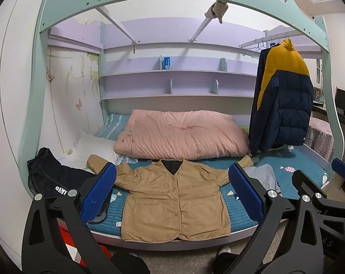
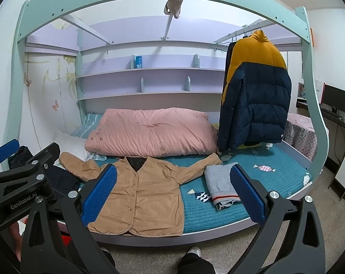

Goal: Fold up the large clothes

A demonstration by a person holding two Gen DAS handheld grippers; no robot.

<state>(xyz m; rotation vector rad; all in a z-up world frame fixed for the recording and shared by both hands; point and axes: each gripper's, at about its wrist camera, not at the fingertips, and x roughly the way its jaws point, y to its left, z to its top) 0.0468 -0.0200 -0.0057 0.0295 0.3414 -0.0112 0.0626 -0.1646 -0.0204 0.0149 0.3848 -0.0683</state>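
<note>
A tan button-front jacket (image 1: 172,196) lies flat on the teal bed cover (image 1: 241,214), front up, sleeves spread to both sides, hem at the bed's near edge. In the right wrist view the same jacket (image 2: 145,196) lies left of centre. My left gripper (image 1: 172,191) is open and held back from the bed, its blue pads (image 1: 99,191) framing the jacket without touching it. My right gripper (image 2: 172,191) is open too, empty, above the bed's edge. The right gripper shows at the right edge of the left wrist view (image 1: 320,182).
A folded grey garment (image 2: 220,182) lies right of the jacket. Dark trousers (image 1: 56,178) are heaped at the left. A pink duvet (image 1: 181,134) and white pillow (image 1: 92,148) fill the back. A navy-and-yellow puffer coat (image 2: 254,96) hangs at right. My shoes (image 2: 193,251) stand on the floor.
</note>
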